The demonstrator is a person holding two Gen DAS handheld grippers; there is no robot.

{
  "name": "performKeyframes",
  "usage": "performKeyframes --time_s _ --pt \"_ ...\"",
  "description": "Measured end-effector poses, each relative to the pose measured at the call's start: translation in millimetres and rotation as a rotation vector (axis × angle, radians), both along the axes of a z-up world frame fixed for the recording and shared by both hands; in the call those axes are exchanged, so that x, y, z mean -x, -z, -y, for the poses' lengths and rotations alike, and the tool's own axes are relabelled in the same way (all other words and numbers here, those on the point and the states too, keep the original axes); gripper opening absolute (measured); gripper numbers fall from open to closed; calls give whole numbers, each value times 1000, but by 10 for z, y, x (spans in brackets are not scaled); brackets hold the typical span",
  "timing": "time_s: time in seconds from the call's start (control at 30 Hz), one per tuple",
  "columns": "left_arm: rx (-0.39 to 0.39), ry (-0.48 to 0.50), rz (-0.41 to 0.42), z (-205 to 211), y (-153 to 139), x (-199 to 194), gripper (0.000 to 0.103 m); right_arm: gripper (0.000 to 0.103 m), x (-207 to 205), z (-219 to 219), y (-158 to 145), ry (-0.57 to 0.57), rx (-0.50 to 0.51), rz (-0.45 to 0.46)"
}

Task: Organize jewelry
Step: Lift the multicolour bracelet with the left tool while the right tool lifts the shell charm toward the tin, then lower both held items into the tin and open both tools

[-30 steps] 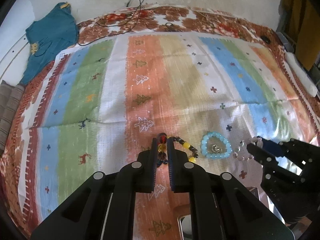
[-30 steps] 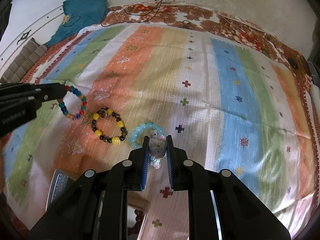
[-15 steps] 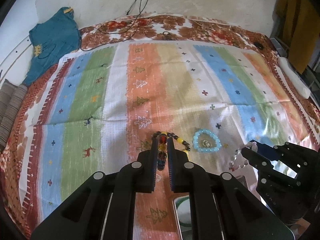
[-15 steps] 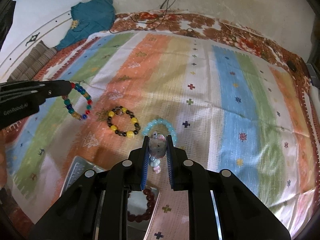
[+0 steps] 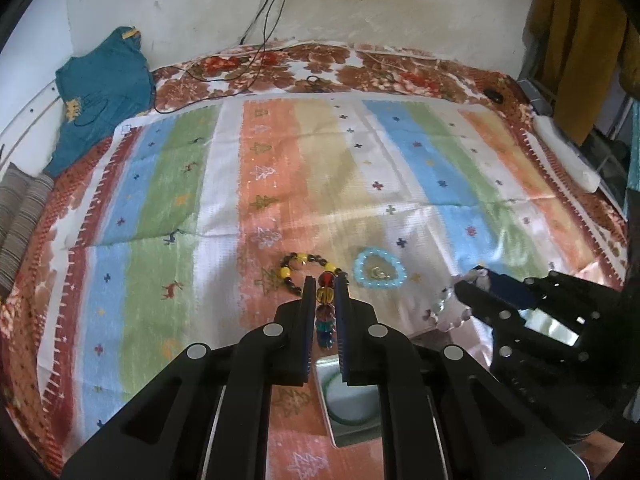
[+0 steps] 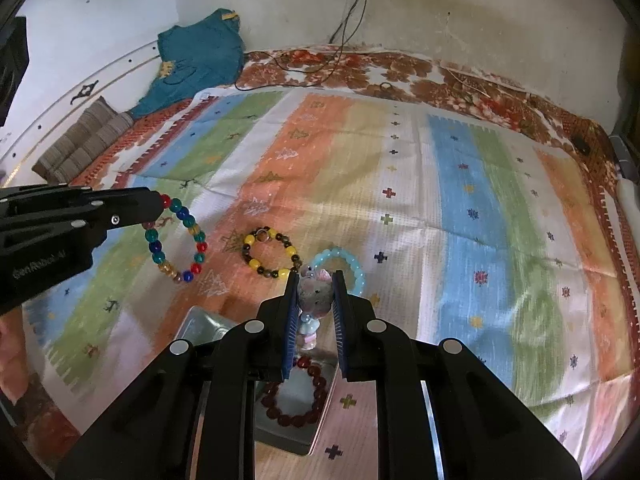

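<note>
My left gripper is shut on a multicoloured bead bracelet, which hangs as a ring in the right wrist view, above a metal tin holding a green bangle. My right gripper is shut on a pale bead bracelet with a grey charm, held above a metal tin holding a dark red bead bracelet. A black-and-yellow bead bracelet and a light blue bead bracelet lie on the striped cloth.
A teal garment and striped cushions lie at the far left. Black cables run from the wall onto the floral bedspread. A white object lies at the right edge of the bed.
Both grippers have lifted and pulled back with their bracelets, away from the two bracelets on the cloth. The metal tins have come into view under them.
</note>
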State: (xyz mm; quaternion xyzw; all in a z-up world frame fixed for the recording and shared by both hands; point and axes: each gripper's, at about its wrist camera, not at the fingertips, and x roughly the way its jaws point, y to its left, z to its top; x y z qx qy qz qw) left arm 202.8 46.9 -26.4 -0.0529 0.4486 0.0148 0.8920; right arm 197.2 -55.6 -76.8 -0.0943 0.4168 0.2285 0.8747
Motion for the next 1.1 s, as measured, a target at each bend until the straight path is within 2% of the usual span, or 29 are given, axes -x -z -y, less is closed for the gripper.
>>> performKeyframes --time_s 0.6,0.93,1.1 --pt "-16 62 8 303 -20 478 9 17 371 79 -6 -21 14 5" --pt "-11 71 0 362 19 595 9 17 508 58 8 -48 20 10" --pt "0 66 -30 377 84 568 10 19 505 10 72 -69 36 -18"
